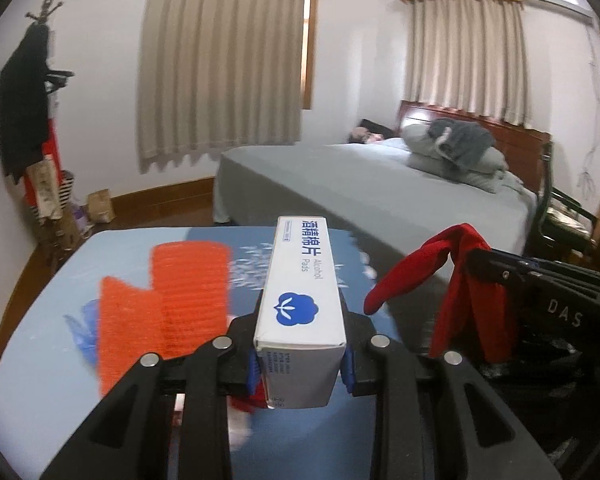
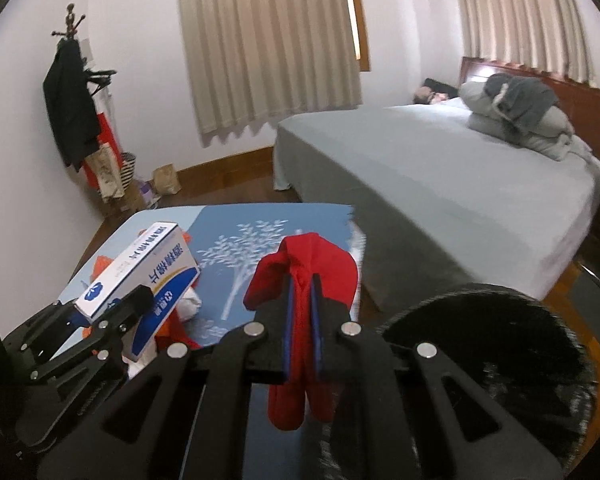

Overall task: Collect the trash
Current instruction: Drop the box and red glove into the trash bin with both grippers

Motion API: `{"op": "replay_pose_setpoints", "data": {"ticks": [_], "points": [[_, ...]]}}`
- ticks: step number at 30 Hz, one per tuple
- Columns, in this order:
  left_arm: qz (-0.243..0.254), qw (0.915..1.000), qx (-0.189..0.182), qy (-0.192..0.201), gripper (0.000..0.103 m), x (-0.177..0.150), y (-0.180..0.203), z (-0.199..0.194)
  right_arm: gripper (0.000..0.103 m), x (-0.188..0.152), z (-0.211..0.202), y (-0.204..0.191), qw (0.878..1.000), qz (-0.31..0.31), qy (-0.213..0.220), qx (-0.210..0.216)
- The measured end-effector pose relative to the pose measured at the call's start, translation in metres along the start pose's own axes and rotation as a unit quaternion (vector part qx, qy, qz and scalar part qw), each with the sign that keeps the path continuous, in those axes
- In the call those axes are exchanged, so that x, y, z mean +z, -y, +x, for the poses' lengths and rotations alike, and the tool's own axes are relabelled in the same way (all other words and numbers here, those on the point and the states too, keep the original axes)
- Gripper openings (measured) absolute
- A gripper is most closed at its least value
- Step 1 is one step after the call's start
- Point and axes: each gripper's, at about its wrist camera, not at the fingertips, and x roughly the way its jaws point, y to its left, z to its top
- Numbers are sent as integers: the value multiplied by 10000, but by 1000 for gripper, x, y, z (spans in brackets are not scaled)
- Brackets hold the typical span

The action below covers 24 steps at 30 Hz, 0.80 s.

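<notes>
Red cloth (image 2: 300, 276) was pinched in right tool (image 2: 300, 312), hanging loose beside the bin (image 2: 480, 320); could snag. Left tool (image 1: 300, 364) clamped box (image 1: 300, 300) near its end; might pivot out.

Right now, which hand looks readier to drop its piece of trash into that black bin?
Probably the right: the right gripper, shut on the red cloth, is beside the black bin. The left gripper holds the alcohol pads box farther over the table.

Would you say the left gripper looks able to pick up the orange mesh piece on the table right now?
Probably not: the left gripper is shut on the alcohol pads box, though the orange mesh piece lies uncovered nearby.
</notes>
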Motion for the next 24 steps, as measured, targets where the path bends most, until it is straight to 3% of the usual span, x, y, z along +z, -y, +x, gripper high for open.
{"op": "replay_pose_setpoints", "data": {"ticks": [8,18,23,24], "points": [[259,9977,-631,5,30,5,57,0,7,-14,-39,56,9980,250,108,-565],[546,9897,-1305,-195,30,4,121,13,7,-55,-65,119,9888,677,-145,-1320],[616,9841,-1627,-347,31,2,149,22,16,-67,-70,145,9834,852,-224,-1586],[636,9819,-1736,-402,31,2,153,25,26,-69,-71,150,9821,886,-229,-1647]]}}
